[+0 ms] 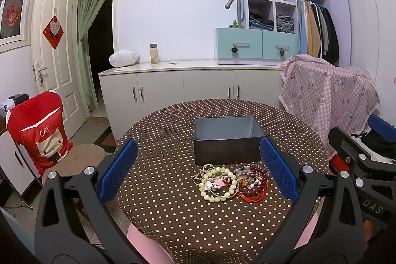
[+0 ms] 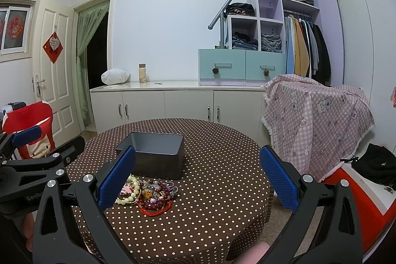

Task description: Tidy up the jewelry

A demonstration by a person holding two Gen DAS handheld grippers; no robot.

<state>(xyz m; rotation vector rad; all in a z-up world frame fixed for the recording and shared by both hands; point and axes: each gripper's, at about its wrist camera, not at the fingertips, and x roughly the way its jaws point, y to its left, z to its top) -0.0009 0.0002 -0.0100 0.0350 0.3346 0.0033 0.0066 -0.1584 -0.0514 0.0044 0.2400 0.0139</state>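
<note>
On chair cover [image 1: 42,140]: "CAT". Left claw [image 1: 198,168], right claw [image 2: 196,176] both spread wide.

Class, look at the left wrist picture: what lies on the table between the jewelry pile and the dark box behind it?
Nothing: only a narrow strip of bare dotted tablecloth separates the jewelry pile from the box, as the left wrist view shows.

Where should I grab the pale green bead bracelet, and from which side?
Pinch the pale green bead bracelet on its near-left arc, coming down from above with the left hand-held gripper. That stretch looks to lie free on the tablecloth; its right side tangles with the dark red beads.
</note>
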